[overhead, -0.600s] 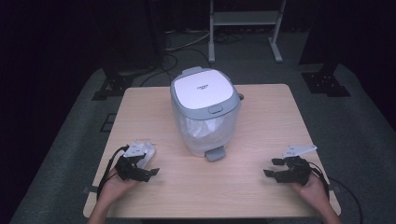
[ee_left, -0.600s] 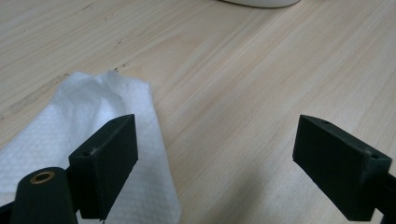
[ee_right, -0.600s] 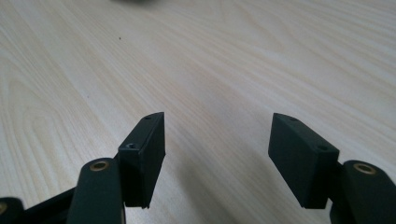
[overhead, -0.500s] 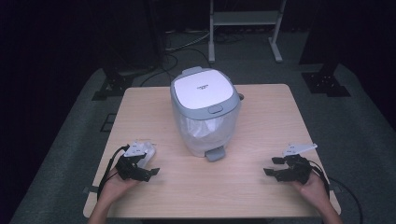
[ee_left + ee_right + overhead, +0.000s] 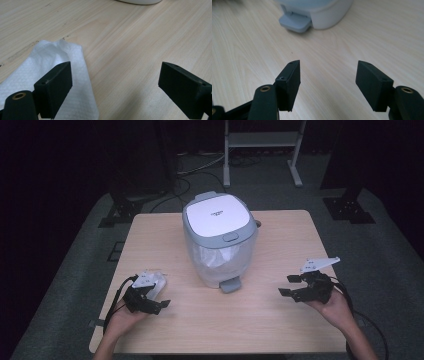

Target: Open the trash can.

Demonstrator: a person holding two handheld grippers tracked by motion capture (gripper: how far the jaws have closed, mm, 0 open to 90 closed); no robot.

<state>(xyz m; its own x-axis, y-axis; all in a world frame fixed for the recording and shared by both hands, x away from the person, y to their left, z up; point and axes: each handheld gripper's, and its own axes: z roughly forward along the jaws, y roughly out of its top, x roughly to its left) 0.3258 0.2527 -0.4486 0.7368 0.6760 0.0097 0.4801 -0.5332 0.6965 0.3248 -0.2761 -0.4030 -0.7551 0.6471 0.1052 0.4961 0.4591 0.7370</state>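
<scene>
both grippers stand wide open over the wooden table (image 5: 280, 330), gripping nothing. left gripper (image 5: 150, 302) hovers at about eight o'clock from the pedal bin (image 5: 218, 240), its jaws spread above a white paper tissue (image 5: 50, 67) that lies flat on the wood, one jaw over the sheet's edge, apparently lined up for a pick. right gripper (image 5: 292, 287) sits at four o'clock, jaws pointed toward the bin's foot pedal (image 5: 295, 22), likely placed to press it so the closed lid lifts. each hand rests low near the table's near edge, forearms coming in from six o'clock, wrists angled inward toward the bin at centre.
</scene>
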